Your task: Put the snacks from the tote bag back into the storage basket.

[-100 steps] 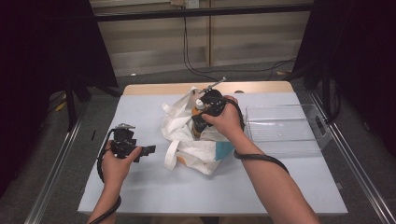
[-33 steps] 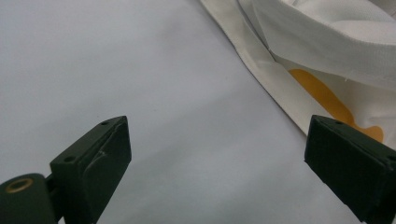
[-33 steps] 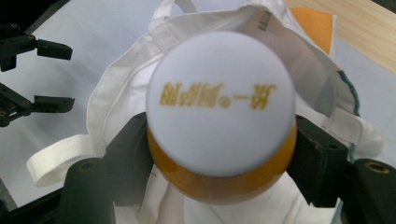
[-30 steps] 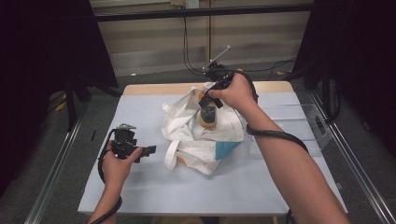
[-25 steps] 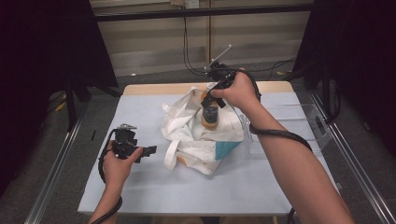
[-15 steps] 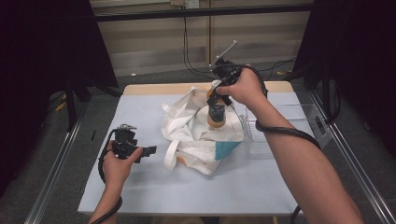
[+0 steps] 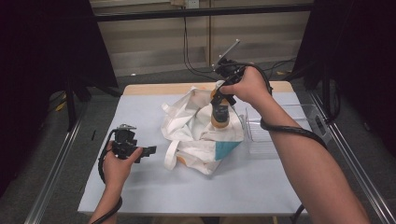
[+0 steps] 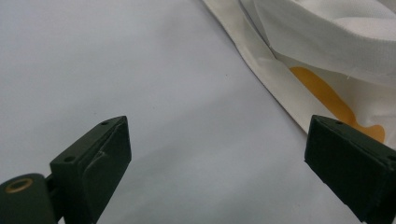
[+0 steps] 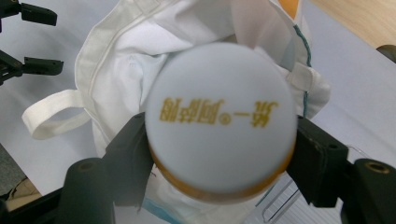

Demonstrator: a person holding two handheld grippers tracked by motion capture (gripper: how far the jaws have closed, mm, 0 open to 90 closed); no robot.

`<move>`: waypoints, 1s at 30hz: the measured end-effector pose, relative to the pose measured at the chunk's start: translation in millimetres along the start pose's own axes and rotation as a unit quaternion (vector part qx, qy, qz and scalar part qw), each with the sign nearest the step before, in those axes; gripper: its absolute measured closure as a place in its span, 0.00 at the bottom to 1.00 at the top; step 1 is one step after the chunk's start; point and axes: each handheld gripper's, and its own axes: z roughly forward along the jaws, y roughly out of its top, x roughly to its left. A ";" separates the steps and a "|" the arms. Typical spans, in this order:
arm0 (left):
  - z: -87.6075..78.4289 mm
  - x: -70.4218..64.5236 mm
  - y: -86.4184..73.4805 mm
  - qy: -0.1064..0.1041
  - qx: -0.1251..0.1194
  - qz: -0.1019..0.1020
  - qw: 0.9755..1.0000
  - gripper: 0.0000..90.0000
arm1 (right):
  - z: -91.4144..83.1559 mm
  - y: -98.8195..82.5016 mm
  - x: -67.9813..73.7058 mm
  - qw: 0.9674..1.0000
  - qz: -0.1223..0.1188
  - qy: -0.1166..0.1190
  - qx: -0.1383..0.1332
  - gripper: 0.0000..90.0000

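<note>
My right gripper (image 7: 218,100) is shut on a bottle (image 7: 219,115) with an orange body and a white cap, holding it upright above the open white tote bag (image 7: 196,135). In the right gripper view the cap (image 9: 220,116) with gold lettering sits between the two black jaws, which press on its sides, over the bag (image 9: 121,70). My left gripper (image 7: 149,150) rests open on the table to the left of the bag. Nothing is between its jaws, and the left gripper view has the bag's edge (image 8: 336,51) just beyond them.
A clear plastic bin (image 7: 285,133) stands on the table right of the bag, close to the bottle. The light table top (image 7: 140,196) has free room in front and at the left. Dark curtains and metal rails flank the table.
The right hand has raised the bottle out of the bag and carried it up and to the right, toward the clear bin. The left hand has kept still.
</note>
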 end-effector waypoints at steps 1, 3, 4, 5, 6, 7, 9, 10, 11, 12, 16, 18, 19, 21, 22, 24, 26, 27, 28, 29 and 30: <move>-0.2 -0.3 0.2 0.001 0.002 0.001 1.000 0.08 | -0.4 -0.1 -0.4 1.000 -0.002 0.001 0.002 0.34; -0.3 -0.8 0.4 0.001 0.001 0.001 1.000 0.08 | -1.4 -0.4 -1.0 1.000 -0.003 0.003 0.003 0.34; -0.5 -0.9 0.6 0.001 0.001 0.002 1.000 0.08 | -1.9 -0.5 -1.0 1.000 0.000 0.003 0.005 0.34; -0.8 -0.9 0.7 0.002 0.001 0.003 1.000 0.08 | -2.8 -0.7 -1.5 1.000 -0.001 0.002 0.007 0.34; -0.9 -0.9 0.9 0.002 0.001 0.003 1.000 0.08 | -3.6 -0.9 -1.8 1.000 0.000 0.002 0.007 0.34; -0.9 -1.0 0.7 0.002 0.001 0.002 1.000 0.08 | -4.4 -1.0 -1.8 1.000 0.001 0.001 0.008 0.34; -0.9 -1.0 0.5 0.002 0.000 0.001 1.000 0.08 | -5.9 -1.7 -3.1 1.000 0.000 0.000 0.007 0.34; -0.4 -1.5 0.2 0.003 -0.003 -0.003 1.000 0.08 | -6.2 -1.9 -3.6 1.000 0.001 0.000 0.006 0.34; -0.3 -1.5 0.2 0.004 -0.003 -0.003 1.000 0.08 | -7.3 -2.4 -4.0 1.000 0.004 -0.001 0.008 0.34; -0.6 -1.2 0.3 0.002 0.001 0.001 1.000 0.08 | -7.5 -2.6 -4.7 1.000 0.003 0.000 0.005 0.34; -0.7 -1.2 0.7 0.003 0.002 0.005 1.000 0.08 | -10.1 -4.3 -7.4 1.000 0.005 0.000 0.008 0.34; -0.7 -1.2 0.7 0.002 0.003 0.005 1.000 0.08 | -11.3 -4.8 -8.9 1.000 0.005 -0.001 0.008 0.34; -0.4 -1.5 0.6 0.002 0.003 0.004 1.000 0.08 | -12.4 -5.1 -9.4 1.000 0.006 -0.001 0.009 0.34; -0.5 -1.5 0.6 -0.001 0.006 0.004 1.000 0.08 | -14.2 -5.9 -11.1 1.000 0.007 0.000 0.008 0.34; -0.1 -1.5 0.5 0.001 0.005 0.004 1.000 0.08 | -15.7 -6.6 -11.7 1.000 0.011 0.000 0.008 0.34; 0.7 -2.2 0.2 0.000 0.003 0.000 1.000 0.08 | -17.4 -7.6 -13.3 1.000 0.011 0.000 0.007 0.34; 1.2 -2.8 0.0 0.000 0.001 -0.001 1.000 0.08 | -19.7 -8.7 -14.5 1.000 0.012 -0.002 0.007 0.34; 0.7 -2.8 0.4 -0.001 0.004 0.000 1.000 0.08 | -20.8 -9.3 -15.3 1.000 0.013 -0.002 0.007 0.34; 0.7 -2.7 0.5 -0.002 0.004 0.000 1.000 0.08 | -22.4 -10.0 -16.3 1.000 0.013 -0.004 0.006 0.34; 1.0 -3.0 0.4 -0.001 0.002 -0.001 1.000 0.08 | -23.5 -10.3 -16.5 1.000 0.014 -0.005 0.006 0.34; 0.9 -3.1 0.3 0.000 0.003 -0.001 1.000 0.08 | -24.7 -10.6 -16.7 1.000 0.014 -0.007 0.006 0.34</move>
